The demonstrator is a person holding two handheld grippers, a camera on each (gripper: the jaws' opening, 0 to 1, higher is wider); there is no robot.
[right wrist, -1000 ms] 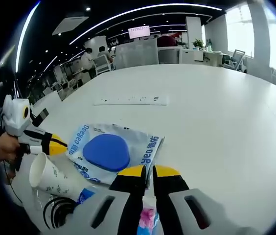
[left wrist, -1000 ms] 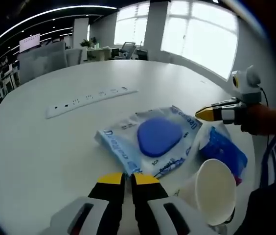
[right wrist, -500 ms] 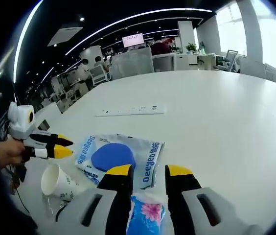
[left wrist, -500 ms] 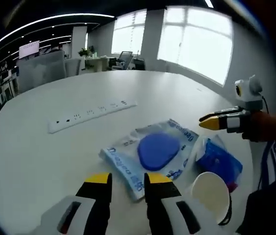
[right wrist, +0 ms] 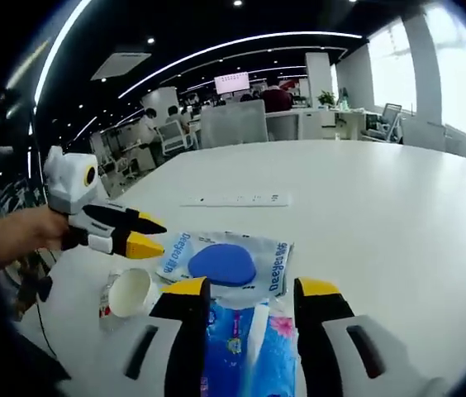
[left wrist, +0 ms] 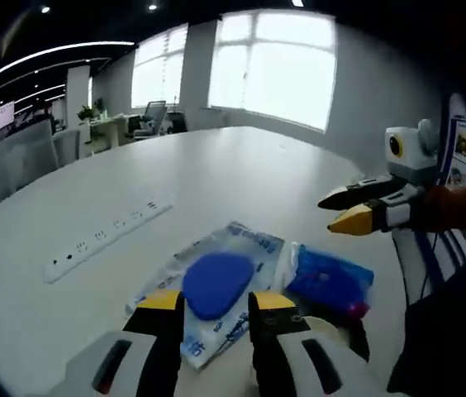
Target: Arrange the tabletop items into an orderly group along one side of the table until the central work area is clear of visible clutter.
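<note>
A white wet-wipes pack with a blue oval lid [left wrist: 216,281] [right wrist: 221,263] lies flat on the white round table [left wrist: 241,174] [right wrist: 398,215]. A blue tissue pack [left wrist: 328,281] [right wrist: 241,347] lies right beside it, on the table under the gap of my right gripper [right wrist: 252,289], which is open. A white paper cup [right wrist: 130,291] rests left of the wipes, its mouth turned up toward the camera. My left gripper [left wrist: 215,302] is open just short of the wipes pack and holds nothing. In the left gripper view the right gripper [left wrist: 357,207] hovers over the tissue pack; in the right gripper view the left gripper [right wrist: 134,233] hovers over the cup.
A long white power strip [left wrist: 105,240] [right wrist: 233,199] lies farther out on the table. A black cable [right wrist: 43,289] hangs at the table's near edge by the cup. Office desks and chairs [right wrist: 233,124] stand beyond the table; a person's hand [right wrist: 14,236] holds the left gripper.
Both grippers went from shut to open and drew back above the items. The paper cup, on its side a second ago, now shows its mouth upward.
</note>
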